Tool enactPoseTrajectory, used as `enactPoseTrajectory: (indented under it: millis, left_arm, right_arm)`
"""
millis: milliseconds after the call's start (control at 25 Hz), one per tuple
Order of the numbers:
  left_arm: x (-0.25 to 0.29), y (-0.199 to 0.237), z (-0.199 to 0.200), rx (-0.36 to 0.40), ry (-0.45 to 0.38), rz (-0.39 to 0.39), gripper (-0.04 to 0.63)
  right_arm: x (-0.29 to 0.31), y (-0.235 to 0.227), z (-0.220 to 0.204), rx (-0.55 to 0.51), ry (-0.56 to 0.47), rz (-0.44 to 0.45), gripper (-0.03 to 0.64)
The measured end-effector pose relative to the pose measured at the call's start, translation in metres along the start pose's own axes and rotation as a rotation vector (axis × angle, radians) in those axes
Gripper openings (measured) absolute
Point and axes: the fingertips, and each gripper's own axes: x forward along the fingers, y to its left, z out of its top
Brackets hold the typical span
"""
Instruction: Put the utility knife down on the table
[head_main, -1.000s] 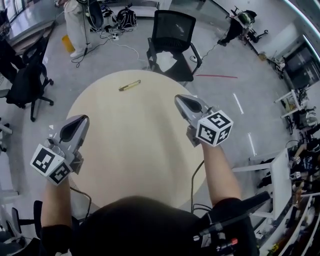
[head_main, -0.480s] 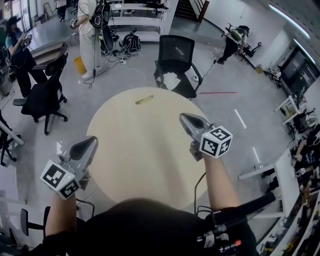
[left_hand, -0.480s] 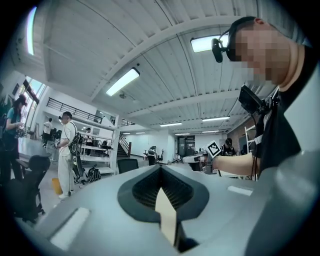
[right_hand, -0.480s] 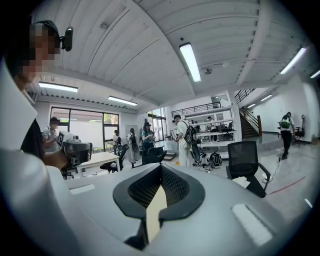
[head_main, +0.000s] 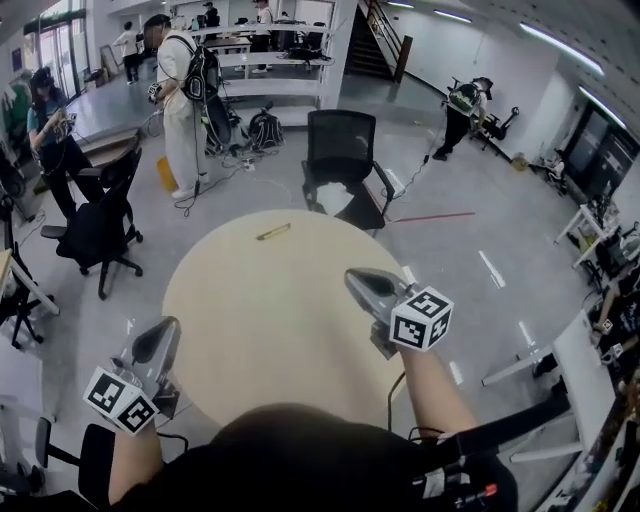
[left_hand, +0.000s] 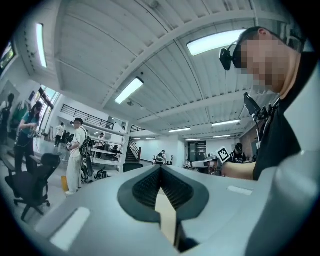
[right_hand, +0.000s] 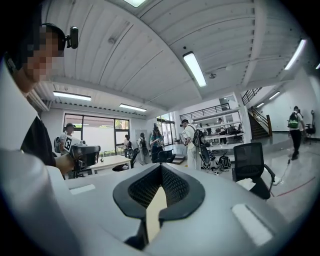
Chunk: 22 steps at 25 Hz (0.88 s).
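The utility knife (head_main: 273, 232) lies on the far tabletop (head_main: 280, 330) while left claw (head_main: 167, 327) and right claw (head_main: 353, 276), both closed and empty, need only stand clear.

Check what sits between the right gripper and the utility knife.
Nothing. In the head view only bare tabletop lies between the right gripper and the utility knife, which rests near the table's far edge.

A black office chair (head_main: 345, 150) stands near a white-clad person (head_main: 182, 120).
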Motion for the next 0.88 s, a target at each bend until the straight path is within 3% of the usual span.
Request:
enactPoseTrajectory:
  millis: [280,440,720,880]
  left_arm:
    - [0.038,-0.091,-0.032,-0.073,-0.009,0.0,-0.002]
    - [0.051,-0.124,-0.032,-0.053,0.009,-0.039,-0.002]
    - [0.034,-0.102,-0.019,-0.041,0.014,-0.079,-0.002]
    - [0.024,-0.09,-0.018,-0.039,-0.001,-0.099,-0.002]
  right_arm:
    - [-0.084,-0.018,-0.016,-0.016,0.017,0.067,0.014]
    - [-0.111,-0.009,-0.016,-0.023,0.018,0.075,0.014]
    - [-0.102,0.03,-0.029,0.052,-0.014,0.045,0.012]
    - [-0.095,0.045,-0.021,0.019,-0.014,0.03,0.012]
